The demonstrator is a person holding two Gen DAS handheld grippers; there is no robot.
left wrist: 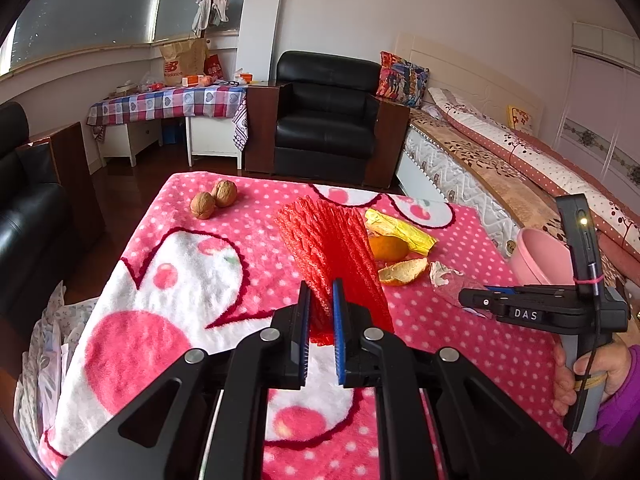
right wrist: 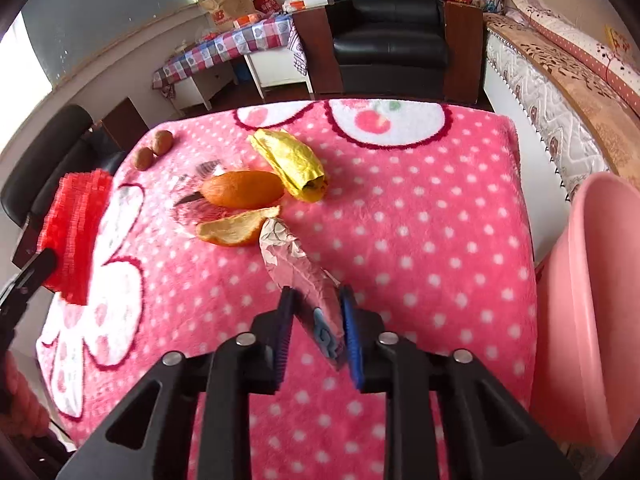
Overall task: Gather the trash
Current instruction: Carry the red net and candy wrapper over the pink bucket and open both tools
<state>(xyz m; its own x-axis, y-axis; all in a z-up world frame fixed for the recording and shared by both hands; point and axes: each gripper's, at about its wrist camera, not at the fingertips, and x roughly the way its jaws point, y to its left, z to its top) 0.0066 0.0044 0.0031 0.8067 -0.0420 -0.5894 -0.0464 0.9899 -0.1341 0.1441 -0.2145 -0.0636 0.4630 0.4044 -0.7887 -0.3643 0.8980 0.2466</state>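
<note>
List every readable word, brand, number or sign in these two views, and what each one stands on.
"DAS": white letters on the side of the right tool.
"NB", "new balance": red logo on the brown paper bag by the window, small print barely legible.
Red bag beside it: print too small.
Crumpled wrapper in the right tool: blue marking, unreadable.

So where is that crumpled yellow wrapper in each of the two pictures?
Left wrist view: the crumpled yellow wrapper lies right of centre, behind the red foam net.
Right wrist view: the wrapper lies above centre, stretching up-left from the orange's right end.
Shared landmark: the whole orange touching it.
</note>
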